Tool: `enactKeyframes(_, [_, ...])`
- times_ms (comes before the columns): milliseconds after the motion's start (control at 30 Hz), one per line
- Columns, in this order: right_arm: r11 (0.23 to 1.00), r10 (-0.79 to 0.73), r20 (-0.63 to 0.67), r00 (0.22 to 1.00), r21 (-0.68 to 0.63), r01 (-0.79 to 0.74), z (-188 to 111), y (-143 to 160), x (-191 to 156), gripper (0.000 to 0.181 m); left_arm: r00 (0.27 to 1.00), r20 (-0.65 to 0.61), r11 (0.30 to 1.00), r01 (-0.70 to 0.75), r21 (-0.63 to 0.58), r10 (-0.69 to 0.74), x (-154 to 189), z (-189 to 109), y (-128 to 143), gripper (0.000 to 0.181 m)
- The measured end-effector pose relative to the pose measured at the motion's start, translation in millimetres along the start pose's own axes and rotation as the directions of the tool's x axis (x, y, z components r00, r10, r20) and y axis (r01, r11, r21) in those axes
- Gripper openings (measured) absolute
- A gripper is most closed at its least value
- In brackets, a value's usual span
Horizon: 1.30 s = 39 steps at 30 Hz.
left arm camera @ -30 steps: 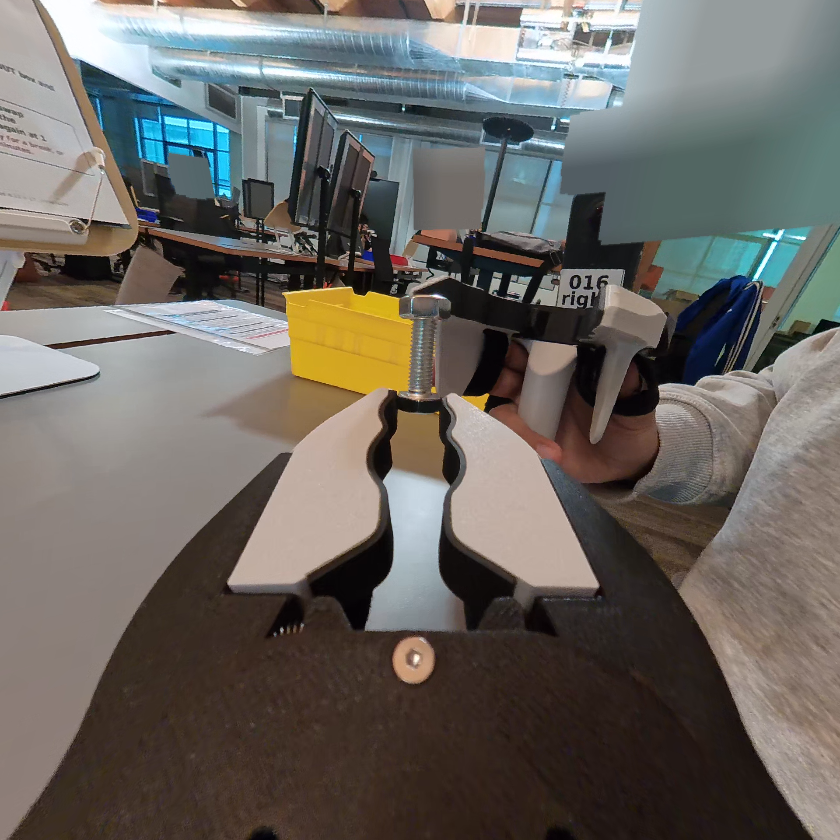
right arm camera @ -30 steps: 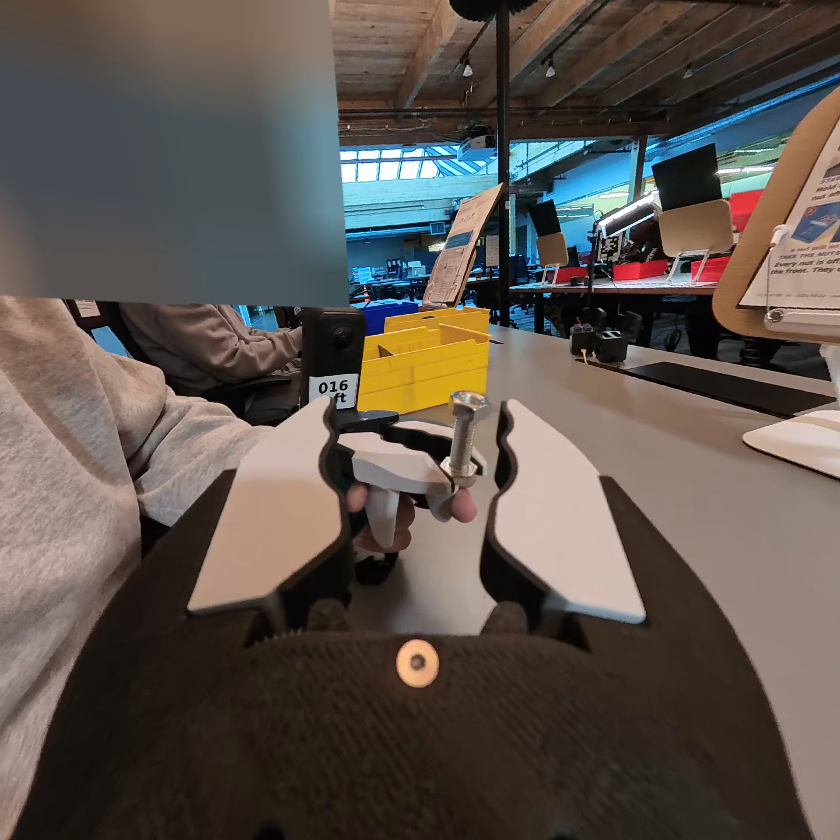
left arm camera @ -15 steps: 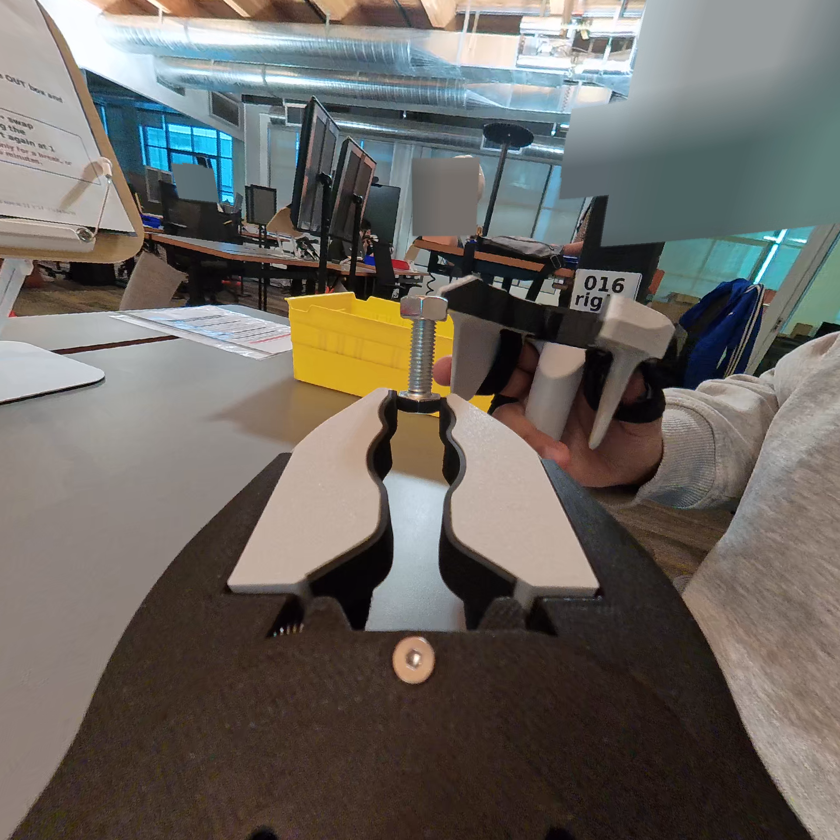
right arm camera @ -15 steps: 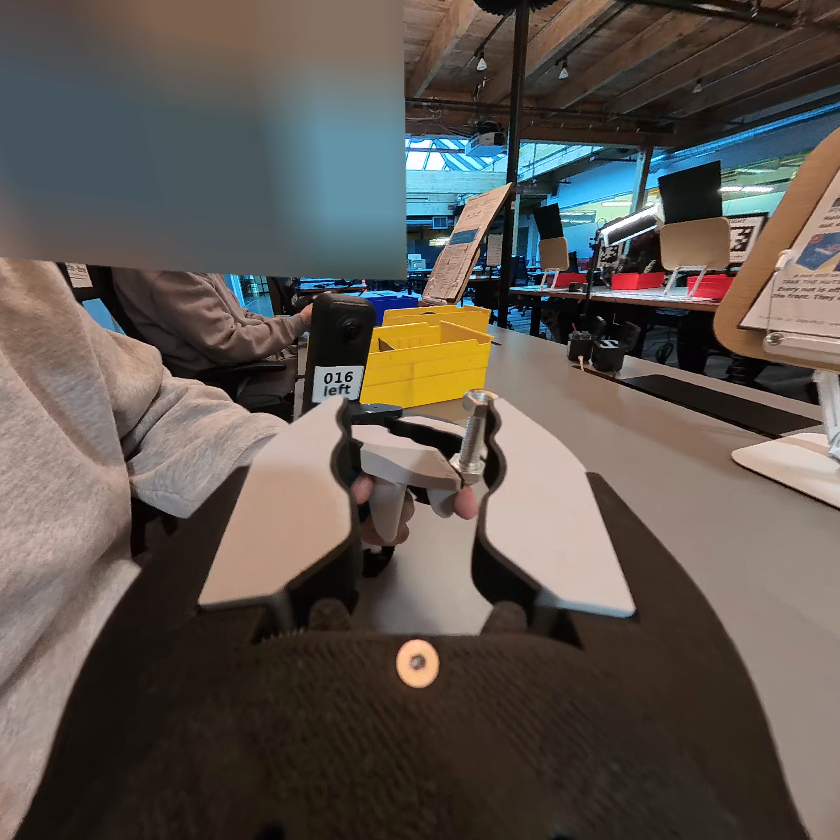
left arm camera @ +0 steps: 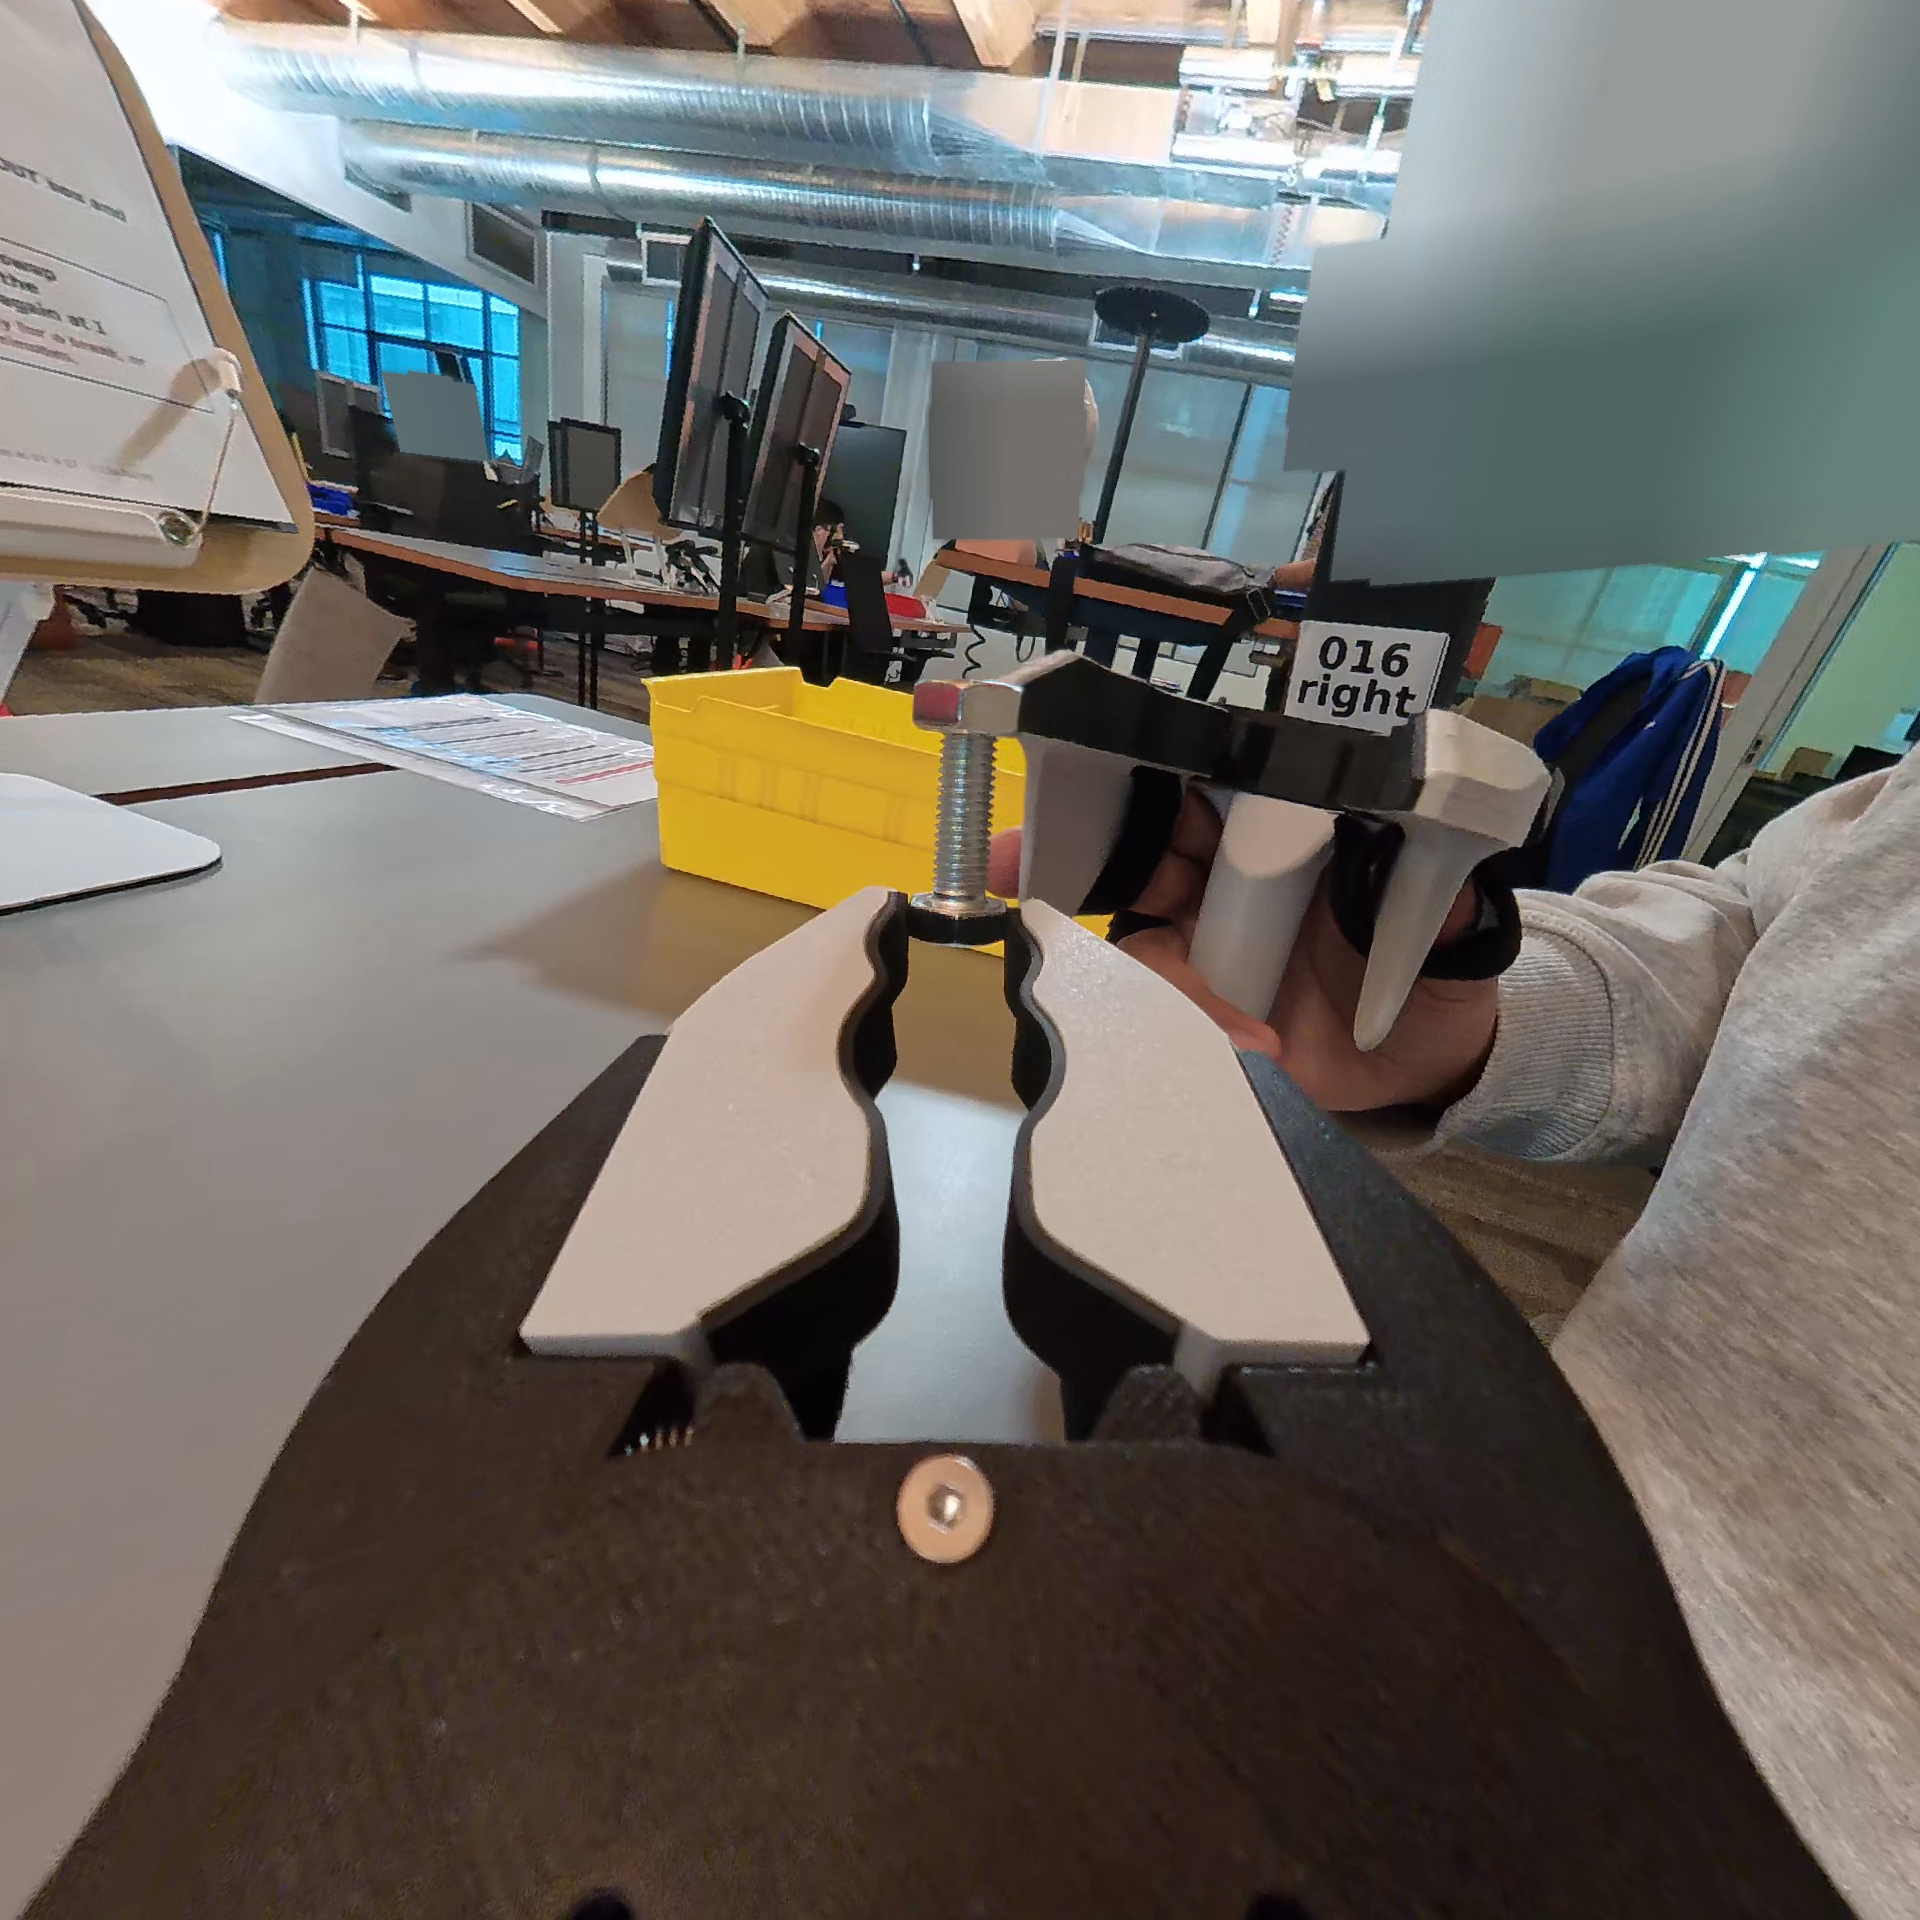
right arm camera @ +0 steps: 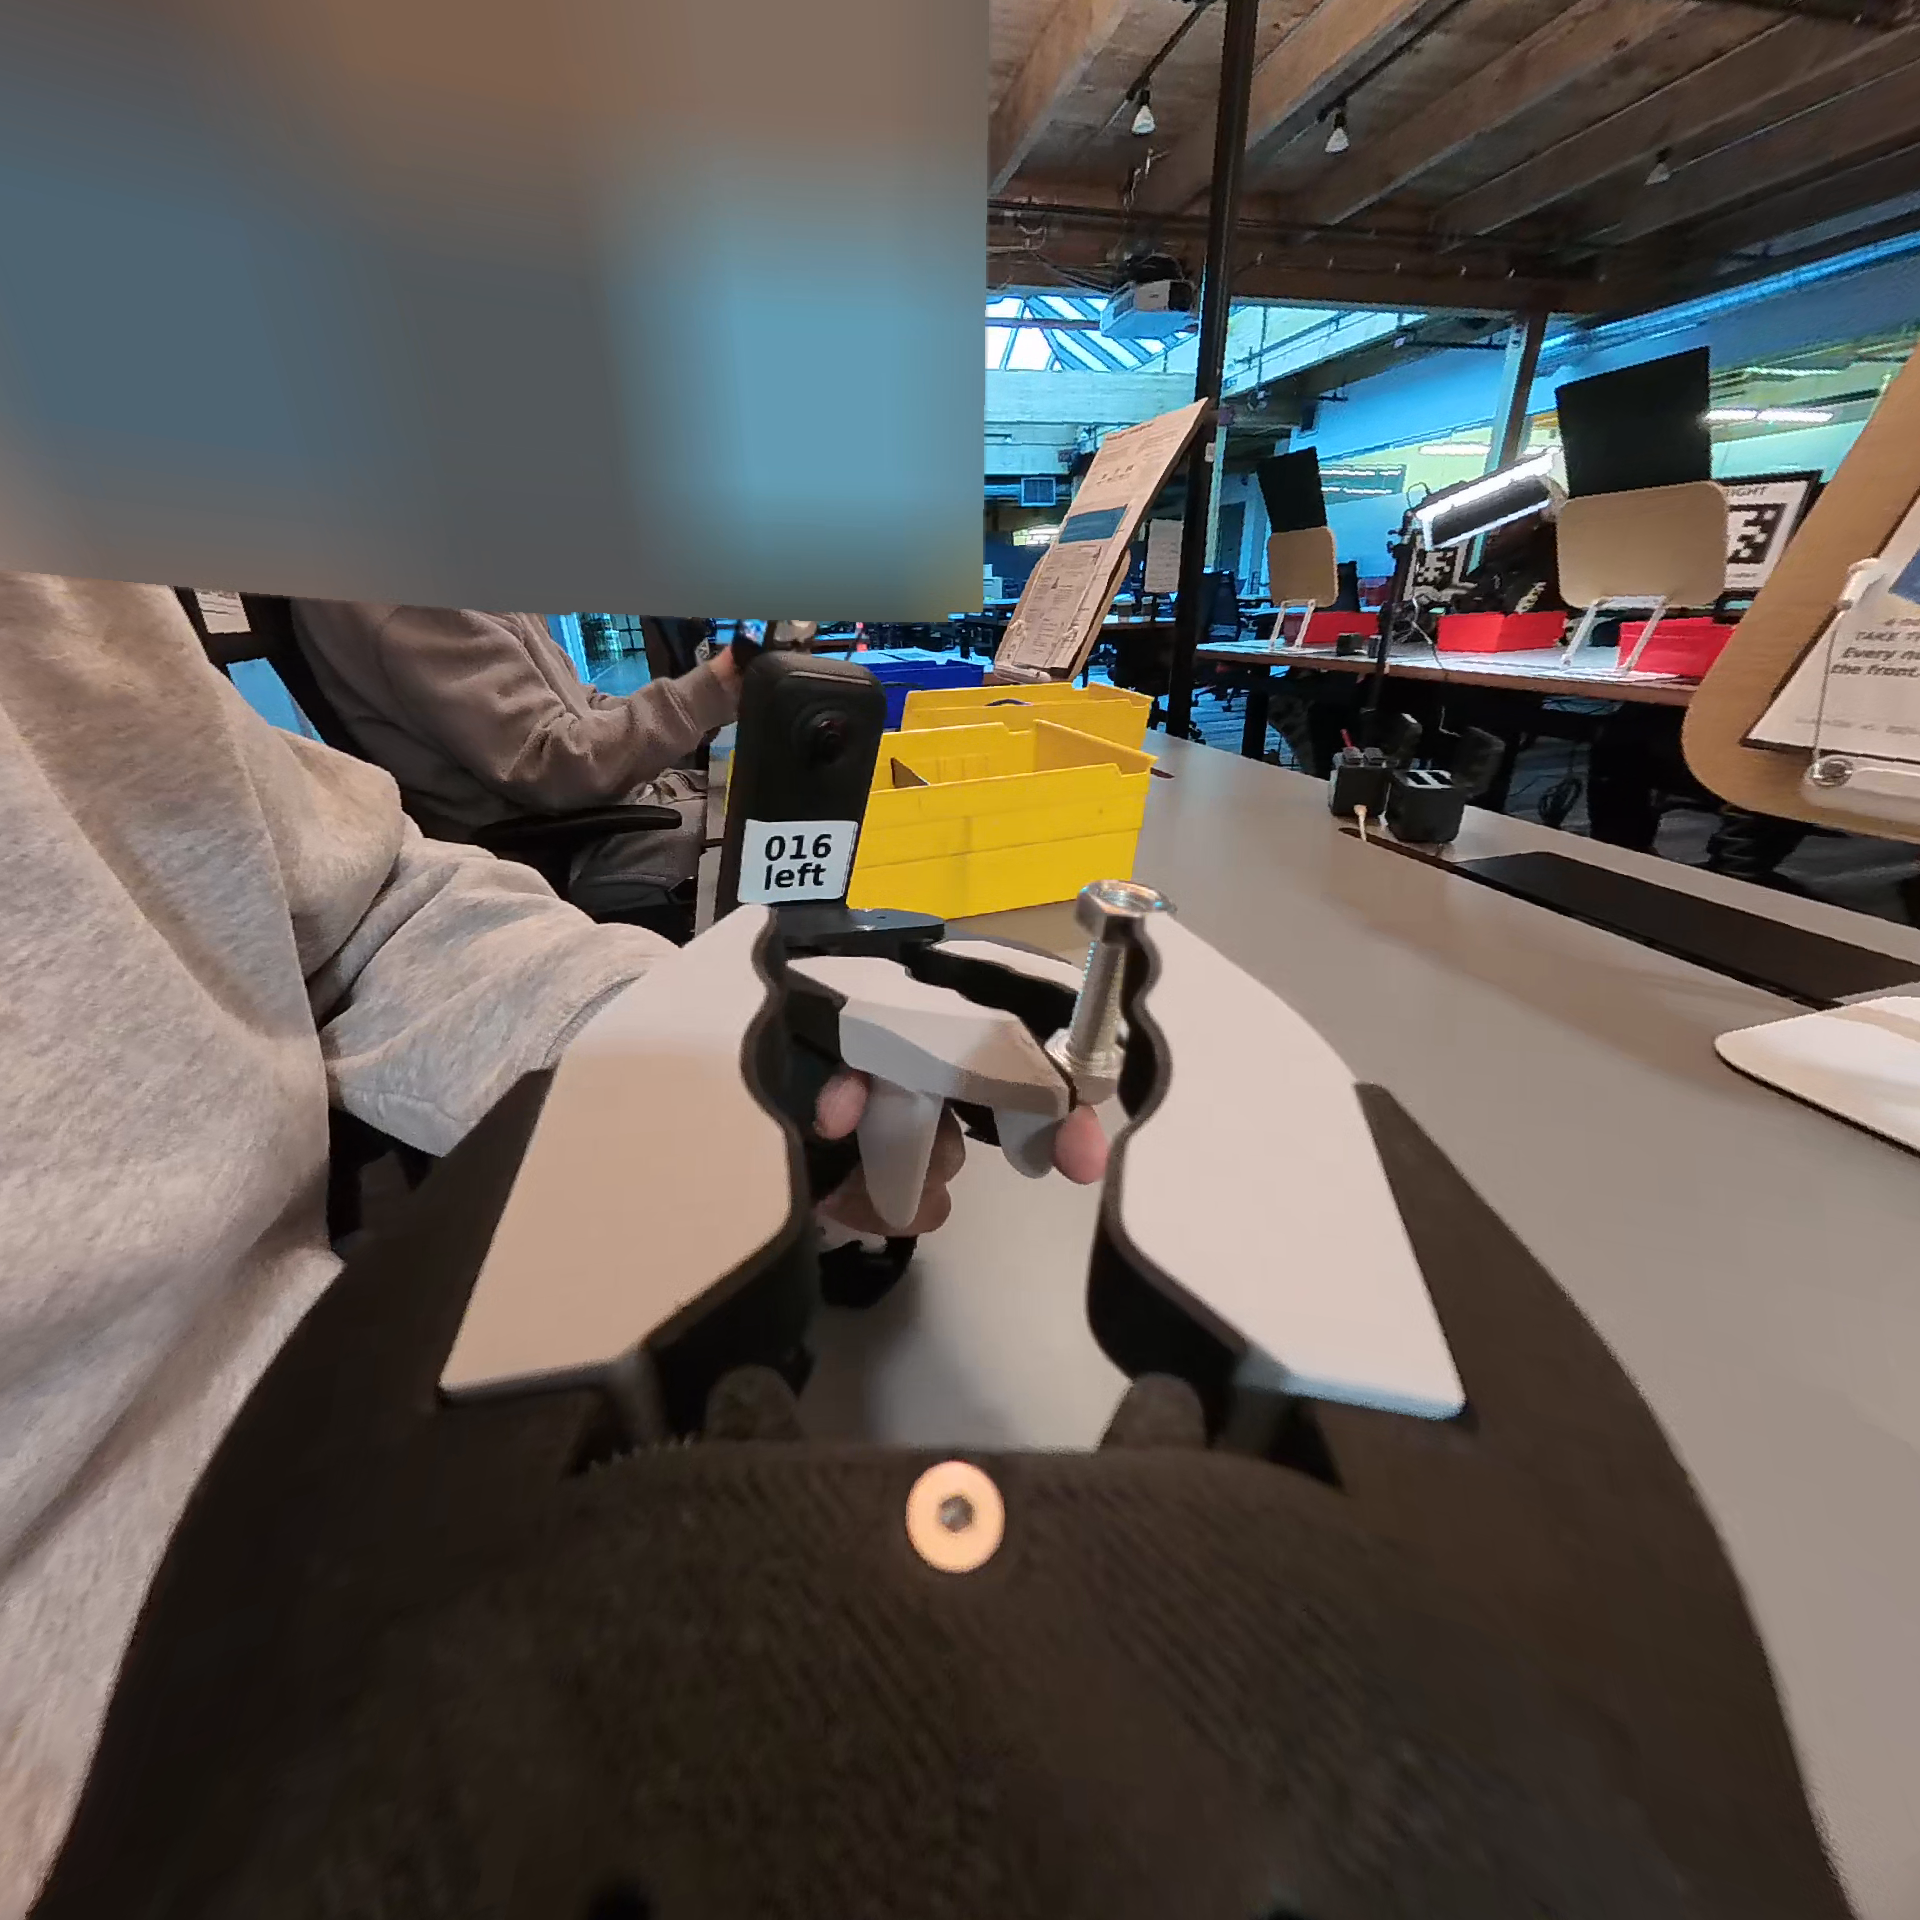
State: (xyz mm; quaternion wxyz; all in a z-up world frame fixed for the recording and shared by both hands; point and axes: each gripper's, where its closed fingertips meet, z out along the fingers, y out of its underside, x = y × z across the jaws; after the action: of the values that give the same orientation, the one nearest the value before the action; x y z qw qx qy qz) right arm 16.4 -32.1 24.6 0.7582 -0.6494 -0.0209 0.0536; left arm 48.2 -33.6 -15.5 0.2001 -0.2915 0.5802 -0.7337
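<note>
A silver hex bolt (left arm camera: 964,810) stands upright, head on top, with a nut at its lower end. My left gripper (left arm camera: 956,923) is shut on that lower end and holds the bolt above the grey table (left arm camera: 312,1039). My right gripper (right arm camera: 956,951) is open, and the bolt (right arm camera: 1103,997) stands between its fingers, close against the right one. In the left wrist view the right gripper (left arm camera: 1049,717) sits level with the bolt head, right beside it. The left gripper's fingertips (right arm camera: 1023,1070) show in the right wrist view, clamped at the nut.
A yellow bin (left arm camera: 790,800) stands on the table just behind the bolt, and two yellow bins (right arm camera: 997,821) show in the right wrist view. A clipboard stand (left arm camera: 114,343) with a white base (left arm camera: 94,852) and a laminated sheet (left arm camera: 468,743) lie left. A black mat (right arm camera: 1683,925) lies farther off. The tips of one gripper are about 5 cm away from the tips of the other.
My right gripper has moved in on the bolt, so the bolt now stands between its open fingers. My left gripper has kept its hold and barely moved.
</note>
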Motion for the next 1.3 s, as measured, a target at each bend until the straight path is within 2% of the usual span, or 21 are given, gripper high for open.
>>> enactKeyframes(200, [1.0, -0.001, -0.022, 1.0, 0.015, 0.001, -4, -4, 5, 0.055, 1.0, -0.007, 1.0, -0.008, -0.005, 0.008, 2, 0, 1, 0.018])
enactKeyframes(433, [1.0, 0.03, -0.022, 0.999, 0.006, -0.03, -2, 1, 7, 0.064, 1.0, -0.014, 1.0, -0.013, -0.012, 0.013, 3, 1, 2, 0.018])
enactKeyframes(533, [1.0, 0.016, -0.006, 1.0, -0.002, -0.016, -2, 1, 3, 0.059, 1.0, -0.006, 1.0, -0.002, -0.006, 0.002, 1, 1, 1, 0.018])
enactKeyframes(633, [1.0, 0.008, 0.01, 1.0, -0.006, -0.007, -3, -1, 1, 0.046, 1.0, -0.001, 1.0, 0.011, -0.005, -0.011, -1, 0, 1, 0.018])
enactKeyframes(733, [1.0, 0.016, -0.01, 1.0, 0.009, -0.016, -5, -3, 5, 0.046, 1.0, -0.004, 1.0, 0.009, -0.005, -0.009, 0, 0, 1, 0.018])
enactKeyframes(933, [0.999, 0.04, -0.037, 0.998, 0.011, -0.04, -3, 0, 12, 0.062, 1.0, -0.014, 1.0, -0.005, -0.011, 0.005, 3, 1, 2, 0.018])
enactKeyframes(1067, [0.999, 0.034, -0.004, 0.999, -0.005, -0.034, -1, 3, 5, 0.06, 1.0, -0.005, 1.0, 0.004, -0.005, -0.004, 1, 0, 1, 0.018])
enactKeyframes(1167, [1.0, 0.009, 0.024, 1.0, -0.019, -0.009, 0, 3, -1, 0.049, 1.0, 0.002, 1.0, 0.019, 0.0, -0.019, -2, 0, 0, 0.018])
enactKeyframes(1300, [1.0, -0.005, -0.003, 1.0, -0.008, 0.005, -1, 1, 2, 0.051, 1.0, -0.002, 1.0, 0.014, -0.002, -0.014, 0, 0, 0, 0.018])
